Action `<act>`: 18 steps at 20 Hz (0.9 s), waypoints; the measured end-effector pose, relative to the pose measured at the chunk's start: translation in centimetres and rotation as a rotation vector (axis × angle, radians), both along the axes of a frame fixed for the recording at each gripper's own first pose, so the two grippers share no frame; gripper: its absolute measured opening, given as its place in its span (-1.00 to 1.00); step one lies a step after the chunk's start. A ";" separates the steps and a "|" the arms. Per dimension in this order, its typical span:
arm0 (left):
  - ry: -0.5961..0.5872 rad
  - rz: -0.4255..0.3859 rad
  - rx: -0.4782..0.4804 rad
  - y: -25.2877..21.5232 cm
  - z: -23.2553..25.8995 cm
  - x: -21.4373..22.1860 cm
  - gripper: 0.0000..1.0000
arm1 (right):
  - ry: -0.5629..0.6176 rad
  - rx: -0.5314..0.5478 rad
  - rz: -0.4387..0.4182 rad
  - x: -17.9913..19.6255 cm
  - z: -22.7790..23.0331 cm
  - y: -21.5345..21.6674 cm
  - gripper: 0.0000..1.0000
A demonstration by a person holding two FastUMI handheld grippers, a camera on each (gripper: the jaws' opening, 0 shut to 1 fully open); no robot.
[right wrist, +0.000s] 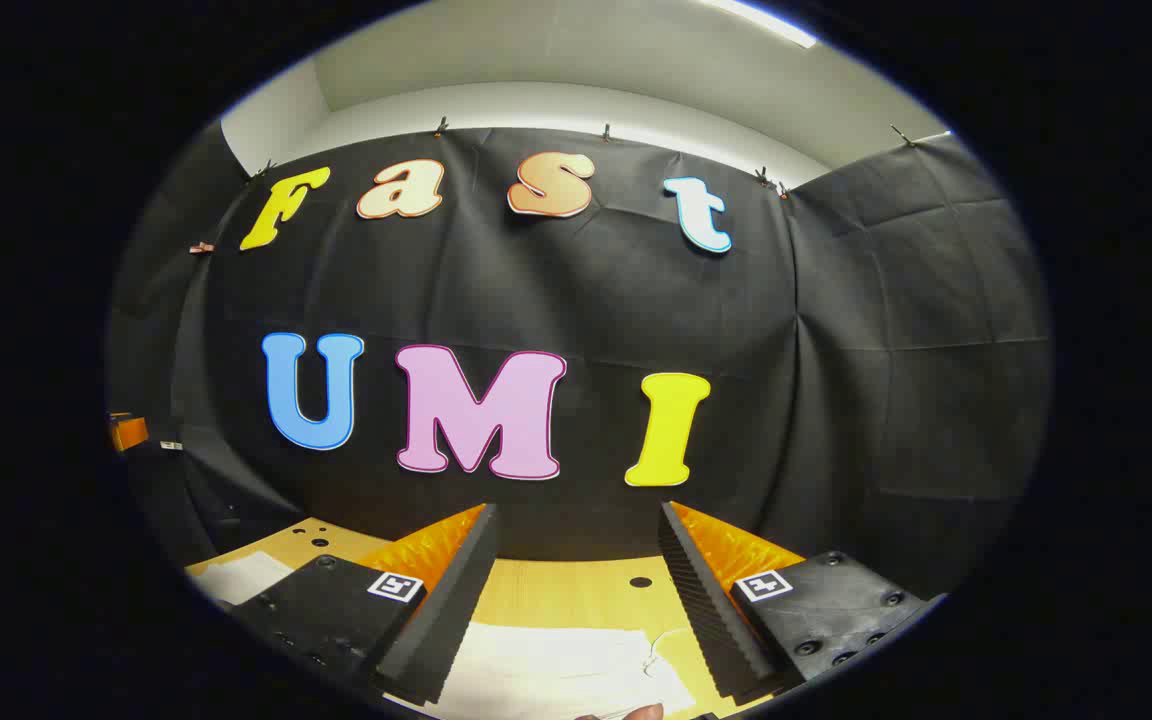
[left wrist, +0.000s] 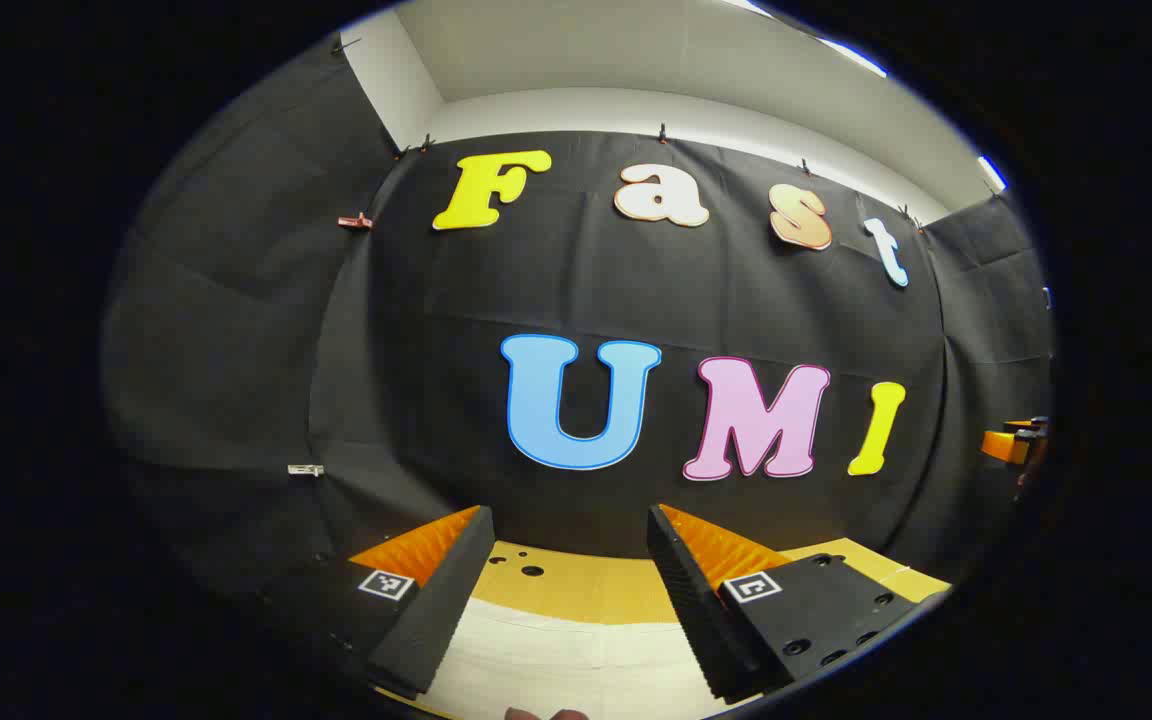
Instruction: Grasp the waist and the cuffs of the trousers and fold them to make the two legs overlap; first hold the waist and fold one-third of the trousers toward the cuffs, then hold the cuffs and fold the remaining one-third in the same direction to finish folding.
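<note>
The trousers [left wrist: 576, 660] are a pale, whitish cloth lying flat on the wooden table [left wrist: 576, 585], low in the left gripper view. My left gripper [left wrist: 568, 540] hangs above them, open, nothing between its fingers. In the right gripper view the trousers [right wrist: 566, 665] show a loose thread at their right edge. My right gripper [right wrist: 576, 535] is open above that cloth, holding nothing. A bit of a hand [right wrist: 636, 712] peeks in at the bottom edge.
The table has small round holes [right wrist: 640, 581] near its far edge, which meets the black cloth wall [left wrist: 576, 290]. Another piece of pale cloth [right wrist: 241, 575] lies at the left in the right gripper view. The other gripper's body [left wrist: 1011, 445] shows at far right.
</note>
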State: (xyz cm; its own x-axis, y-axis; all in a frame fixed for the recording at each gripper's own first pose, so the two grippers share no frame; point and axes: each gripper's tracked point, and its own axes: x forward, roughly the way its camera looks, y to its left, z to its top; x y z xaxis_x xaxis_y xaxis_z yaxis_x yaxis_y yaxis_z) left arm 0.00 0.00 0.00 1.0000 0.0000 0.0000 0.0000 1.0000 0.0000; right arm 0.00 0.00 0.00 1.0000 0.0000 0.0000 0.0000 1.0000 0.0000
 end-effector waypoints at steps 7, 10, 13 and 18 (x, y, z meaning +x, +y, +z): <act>0.013 -0.023 0.008 0.0 -0.6 0.0 0.93 | -0.005 -0.016 -0.002 -0.2 0.1 0.4 0.94; 0.018 -0.025 0.016 0.1 -0.5 0.1 0.93 | -0.002 -0.020 -0.005 -0.3 0.0 0.4 0.94; 0.023 -0.031 0.021 0.0 -0.6 0.1 0.93 | -0.001 -0.018 -0.004 -0.5 0.0 0.6 0.94; 0.037 -0.030 0.026 0.3 -1.4 0.3 0.93 | -0.001 -0.034 0.002 -0.4 -0.1 1.1 0.94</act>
